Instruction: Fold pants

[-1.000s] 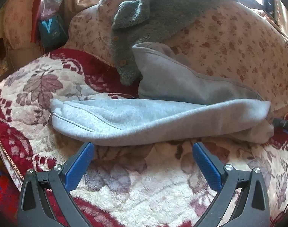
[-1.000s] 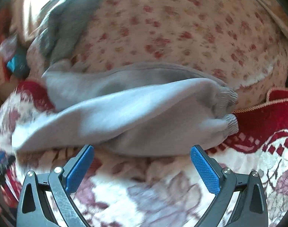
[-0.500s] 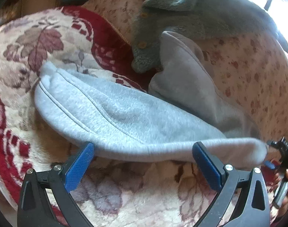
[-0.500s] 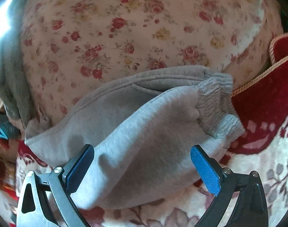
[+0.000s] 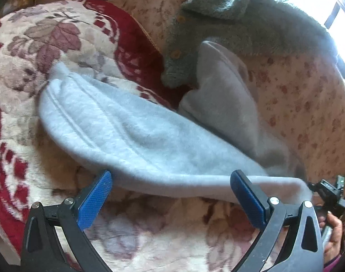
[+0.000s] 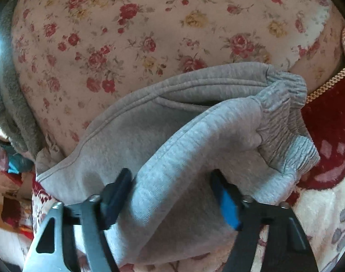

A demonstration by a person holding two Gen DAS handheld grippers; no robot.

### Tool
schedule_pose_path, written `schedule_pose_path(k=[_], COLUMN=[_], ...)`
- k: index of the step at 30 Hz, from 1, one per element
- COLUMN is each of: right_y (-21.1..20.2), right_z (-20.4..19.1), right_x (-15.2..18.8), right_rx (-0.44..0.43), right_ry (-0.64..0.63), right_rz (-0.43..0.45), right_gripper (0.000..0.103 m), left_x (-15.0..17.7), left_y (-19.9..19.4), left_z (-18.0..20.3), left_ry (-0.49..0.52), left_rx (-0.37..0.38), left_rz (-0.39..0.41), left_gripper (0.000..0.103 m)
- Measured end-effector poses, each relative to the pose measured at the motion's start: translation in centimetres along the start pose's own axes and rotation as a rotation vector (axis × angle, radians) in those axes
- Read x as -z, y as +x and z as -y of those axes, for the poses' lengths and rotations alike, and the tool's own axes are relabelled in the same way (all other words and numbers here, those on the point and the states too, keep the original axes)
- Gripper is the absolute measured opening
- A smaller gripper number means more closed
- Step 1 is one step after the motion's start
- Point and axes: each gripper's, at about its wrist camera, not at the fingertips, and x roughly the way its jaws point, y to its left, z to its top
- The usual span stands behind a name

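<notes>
Light grey sweatpants (image 5: 136,136) lie across a red and cream floral blanket (image 5: 36,45), one leg folded over the other. My left gripper (image 5: 170,195) is open just before the near edge of the pants, touching nothing. In the right wrist view the elastic waistband (image 6: 286,136) of the pants (image 6: 172,147) is at right. My right gripper (image 6: 170,192) has its jaws partly closed around a fold of the grey fabric, which fills the gap between them. The right gripper also shows at the left wrist view's right edge (image 5: 329,192).
A grey-green fleece cardigan (image 5: 240,18) lies on a rose-print cushion (image 6: 149,34) behind the pants. A hand (image 5: 333,231) shows at lower right. Bright window light glares at the top right.
My right gripper moved forward onto the pants and its jaws narrowed around a fold. My left gripper came closer to the pants' near edge and stayed open.
</notes>
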Motion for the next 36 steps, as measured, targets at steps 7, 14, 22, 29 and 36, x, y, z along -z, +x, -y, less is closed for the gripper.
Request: schedule_pose_path(k=[7, 14, 22, 29, 36], right_y=[-1.9, -5.9, -7.6, -7.3, -5.1], right_z=[-1.2, 1.0, 5.7, 8.7, 10.2], right_x=[1.9, 6.6, 14.9, 15.5, 14.2], right_rx=[-0.033, -0.132, -0.152, -0.207, -0.236], right_ry=[-0.126, -0.126, -0.112, 0.066, 0.146], right_rz=[0.022, 0.048, 0.024, 0.075, 0.092], right_gripper=[0.031, 0.025, 0.029, 0.098, 0.047], left_x=[0.2, 0.5, 1.0, 1.4, 1.6], left_y=[3.0, 4.2, 3.3, 3.4, 4.2], left_z=[-2.5, -2.1, -3.2, -2.6, -1.7], left_ry=[-0.150, -0.148, -0.103, -0.050, 0.000], left_rx=[0.028, 0.045, 0.015, -0.027, -0.051], left_rz=[-0.092, -0.115, -0.122, -0.106, -0.088], left_gripper=[0.103, 0.102, 0.080, 0.082, 0.079])
